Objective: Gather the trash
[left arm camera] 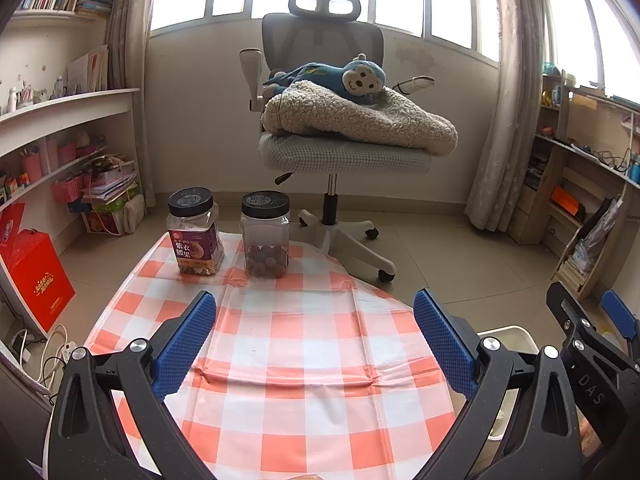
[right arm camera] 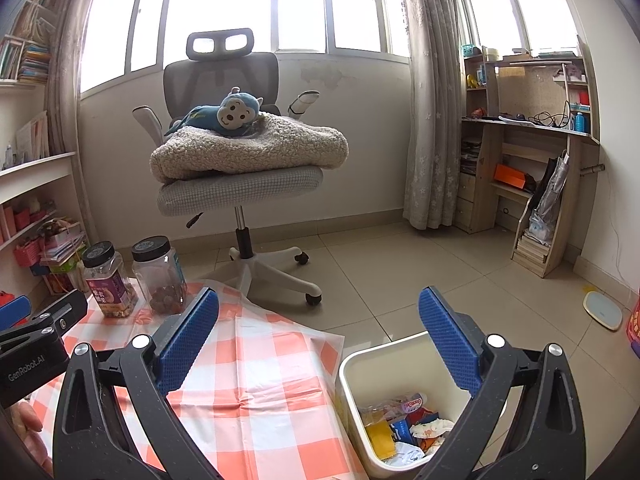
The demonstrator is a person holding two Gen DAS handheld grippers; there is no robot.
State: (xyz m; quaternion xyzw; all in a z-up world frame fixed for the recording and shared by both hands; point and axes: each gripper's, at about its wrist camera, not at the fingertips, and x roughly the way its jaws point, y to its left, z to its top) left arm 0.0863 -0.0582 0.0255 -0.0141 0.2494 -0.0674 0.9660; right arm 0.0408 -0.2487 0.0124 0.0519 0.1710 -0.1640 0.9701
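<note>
A cream trash bin [right arm camera: 362,364] stands on the floor right of the table; several wrappers and paper scraps [right arm camera: 404,424] lie inside it. Its rim shows in the left wrist view [left arm camera: 516,336]. My right gripper [right arm camera: 318,334] is open and empty, above the bin's near-left edge. My left gripper [left arm camera: 314,338] is open and empty over the orange-and-white checked tablecloth [left arm camera: 304,344]. The right gripper also shows at the right edge of the left wrist view [left arm camera: 592,344]. No loose trash shows on the cloth.
Two black-lidded jars [left arm camera: 195,232] [left arm camera: 265,236] stand at the table's far edge. A grey office chair [left arm camera: 332,148] with a blanket and blue monkey toy stands behind. Shelves [left arm camera: 60,120] line the left; a desk unit [right arm camera: 532,152] is at right. A scale [right arm camera: 604,310] lies on the floor.
</note>
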